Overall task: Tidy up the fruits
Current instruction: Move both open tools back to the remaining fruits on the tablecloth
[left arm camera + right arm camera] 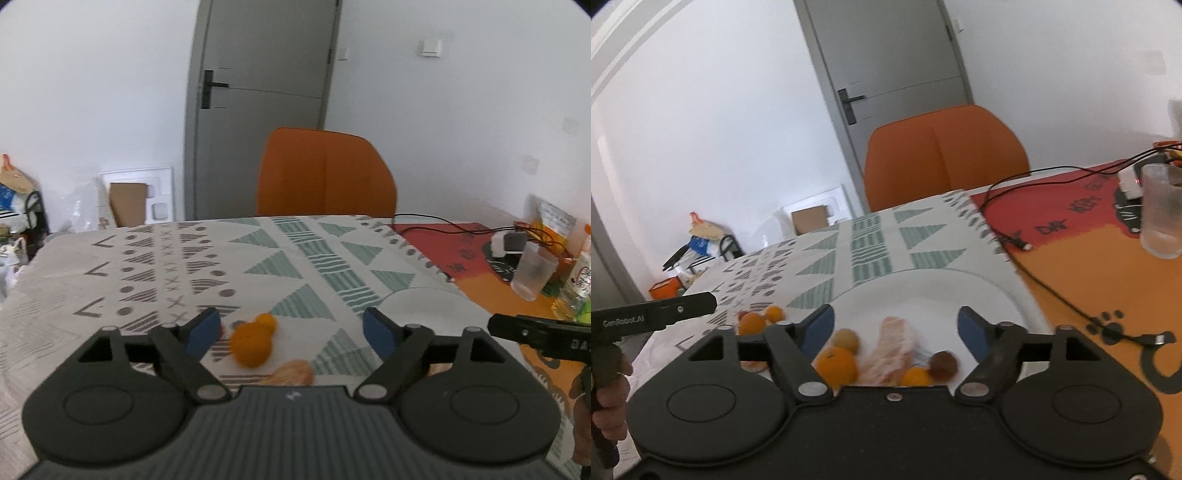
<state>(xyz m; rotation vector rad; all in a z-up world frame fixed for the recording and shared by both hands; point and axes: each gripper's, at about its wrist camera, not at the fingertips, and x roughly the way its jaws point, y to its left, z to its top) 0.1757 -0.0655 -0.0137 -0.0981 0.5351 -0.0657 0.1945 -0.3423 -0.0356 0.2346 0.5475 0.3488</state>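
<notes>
The left gripper [291, 328] is seen with its blue pads spread wide and nothing held between them; two orange fruits [253, 343], touching one another, lie on the patterned cloth [207, 258] below the gap, left of the white plate [417, 302]. A peeled pale-orange piece [293, 373] is noted just nearer the camera than these. The right gripper [895, 328] is likewise recorded as spread apart and empty above the white plate [923, 291]. On the plate are observed an orange [836, 365], a small tan fruit [846, 339], a pinkish blurred item [892, 350], a smaller orange fruit [916, 376] and a brown round fruit [943, 365]. A clear cup [1161, 210] stands well right of the plate.
</notes>
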